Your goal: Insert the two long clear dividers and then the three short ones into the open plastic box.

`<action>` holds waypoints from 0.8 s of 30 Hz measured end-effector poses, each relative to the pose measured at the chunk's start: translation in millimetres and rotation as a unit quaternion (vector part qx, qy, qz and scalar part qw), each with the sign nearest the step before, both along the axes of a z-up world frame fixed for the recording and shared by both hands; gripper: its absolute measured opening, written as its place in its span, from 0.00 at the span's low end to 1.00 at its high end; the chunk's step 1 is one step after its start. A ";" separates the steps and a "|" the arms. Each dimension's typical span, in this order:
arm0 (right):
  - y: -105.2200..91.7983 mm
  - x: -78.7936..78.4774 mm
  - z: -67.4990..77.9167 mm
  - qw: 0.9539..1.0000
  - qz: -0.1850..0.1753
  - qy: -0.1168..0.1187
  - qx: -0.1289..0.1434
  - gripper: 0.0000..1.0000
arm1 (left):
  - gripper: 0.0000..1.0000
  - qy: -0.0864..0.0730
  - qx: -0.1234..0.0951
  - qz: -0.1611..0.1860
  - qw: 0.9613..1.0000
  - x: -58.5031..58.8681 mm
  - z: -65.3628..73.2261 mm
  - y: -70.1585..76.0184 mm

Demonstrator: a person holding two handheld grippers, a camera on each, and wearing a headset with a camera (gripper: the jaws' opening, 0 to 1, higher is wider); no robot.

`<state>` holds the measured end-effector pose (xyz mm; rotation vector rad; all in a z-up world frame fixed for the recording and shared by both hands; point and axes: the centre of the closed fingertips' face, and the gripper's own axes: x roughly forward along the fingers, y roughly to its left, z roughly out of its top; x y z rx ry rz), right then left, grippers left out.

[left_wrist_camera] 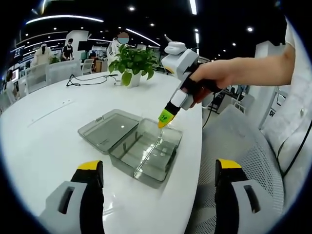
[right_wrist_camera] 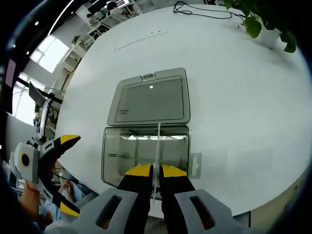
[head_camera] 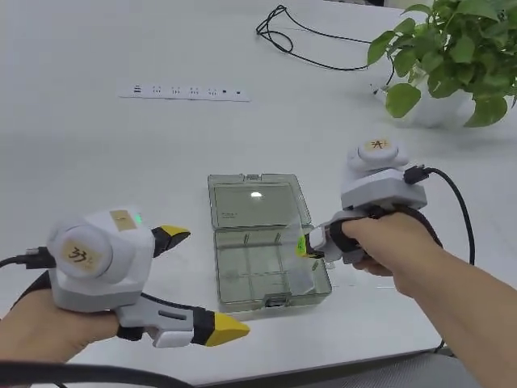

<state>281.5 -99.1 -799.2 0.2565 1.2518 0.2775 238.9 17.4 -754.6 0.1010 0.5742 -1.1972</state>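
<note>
Jaws of your right gripper [right_wrist_camera: 155, 170] are pinched on a clear divider [right_wrist_camera: 158, 146] reaching down into the open plastic box [head_camera: 220, 271] at frame centre, while your left gripper [head_camera: 202, 281], lower left, holds its jaws spread wide and empty over the tabletop [head_camera: 97, 162].

Power strip [head_camera: 184, 91] behind box [head_camera: 242, 301], plant [head_camera: 452, 48] right
</note>
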 end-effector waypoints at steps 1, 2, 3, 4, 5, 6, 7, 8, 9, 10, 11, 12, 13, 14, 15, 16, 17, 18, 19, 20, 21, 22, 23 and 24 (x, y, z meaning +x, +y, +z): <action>0.4 0.2 0.0 1.000 -0.002 0.000 0.003 0.07 | 0.97 0.001 -0.001 -0.002 1.000 -0.6 0.4 -0.3; 0.4 0.3 -0.1 1.000 -0.002 0.000 0.002 0.07 | 0.98 -0.001 -0.003 -0.003 1.000 -1.0 0.8 -0.7; 0.5 0.5 -0.1 1.000 -0.001 -0.001 0.002 0.07 | 0.98 -0.001 -0.003 -0.006 1.000 -2.0 1.0 -1.1; 0.9 0.5 -0.2 1.000 -0.001 -0.002 0.002 0.07 | 0.98 0.000 -0.002 -0.010 1.000 -3.8 0.8 -1.6; 0.8 0.3 -0.2 1.000 0.000 -0.002 0.002 0.07 | 0.99 -0.001 -0.001 -0.010 1.000 -4.1 0.7 -1.8; 0.9 0.3 -0.3 1.000 -0.001 -0.002 0.001 0.07 | 1.00 -0.002 -0.001 -0.010 1.000 -4.2 0.5 -1.9; 1.1 0.5 -0.5 1.000 -0.001 -0.002 0.001 0.07 | 1.00 -0.001 0.000 -0.011 1.000 -4.7 0.0 -1.8; 1.2 0.6 -0.7 1.000 0.000 -0.002 0.000 0.07 | 1.00 -0.001 -0.001 -0.012 1.000 -5.2 0.1 -2.0; 1.2 0.6 -1.0 1.000 0.000 -0.003 -0.001 0.07 | 1.00 -0.001 -0.002 -0.012 1.000 -5.4 0.2 -2.1; 1.9 0.5 -0.7 1.000 0.000 -0.003 0.000 0.07 | 1.00 -0.001 -0.002 -0.012 1.000 -5.7 0.0 -2.0; 2.5 0.2 -0.5 1.000 0.004 -0.003 -0.002 0.07 | 1.00 -0.001 -0.001 -0.014 1.000 -6.2 -0.5 -1.8; 2.8 0.1 -0.4 1.000 0.005 -0.003 -0.004 0.07 | 1.00 0.000 -0.001 -0.014 1.000 -6.4 -0.8 -1.8; 3.3 0.0 -0.3 1.000 0.007 -0.004 -0.005 0.07 | 1.00 0.000 -0.002 -0.014 1.000 -6.7 -1.1 -1.9; 4.3 -0.1 -0.1 1.000 0.008 -0.004 -0.005 0.07 | 1.00 0.000 -0.002 -0.014 1.000 -6.9 -1.3 -1.9; 5.5 -0.5 -0.1 1.000 0.014 -0.004 -0.009 0.07 | 1.00 0.000 -0.001 -0.015 1.000 -7.1 -1.8 -1.8; 6.0 -1.0 -0.3 1.000 0.018 -0.004 -0.012 0.07 | 1.00 -0.001 -0.001 -0.015 1.000 -7.1 -1.9 -1.7; 7.4 -0.9 -0.3 1.000 0.021 -0.005 -0.013 0.07 | 1.00 -0.001 -0.002 -0.015 1.000 -7.3 -1.9 -1.9; 8.2 -0.8 -0.6 1.000 0.022 -0.005 -0.012 0.07 | 1.00 0.000 -0.002 -0.015 1.000 -7.5 -1.9 -1.9; 9.2 -0.7 -1.4 1.000 0.025 -0.006 -0.013 0.07 | 1.00 -0.001 -0.001 -0.014 1.000 -7.5 -2.0 -1.8; 9.5 -0.4 -1.9 1.000 0.026 -0.006 -0.014 0.07 | 1.00 -0.001 0.000 -0.014 1.000 -7.6 -2.3 -1.6; 10.1 -0.1 -2.8 1.000 0.027 -0.006 -0.014 0.07 | 1.00 0.000 0.000 -0.014 1.000 -7.7 -2.3 -1.5; 10.4 -0.4 -3.4 0.999 0.028 -0.005 -0.014 0.07 | 1.00 0.000 0.000 -0.014 1.000 -7.7 -2.2 -1.4; 10.7 -0.8 -3.7 0.999 0.030 -0.005 -0.014 0.08 | 1.00 0.000 -0.001 -0.014 1.000 -7.8 -2.0 -1.3; 10.9 -0.9 -4.3 0.999 0.031 -0.005 -0.014 0.08 | 1.00 -0.001 0.000 -0.014 1.000 -7.6 -2.1 -0.9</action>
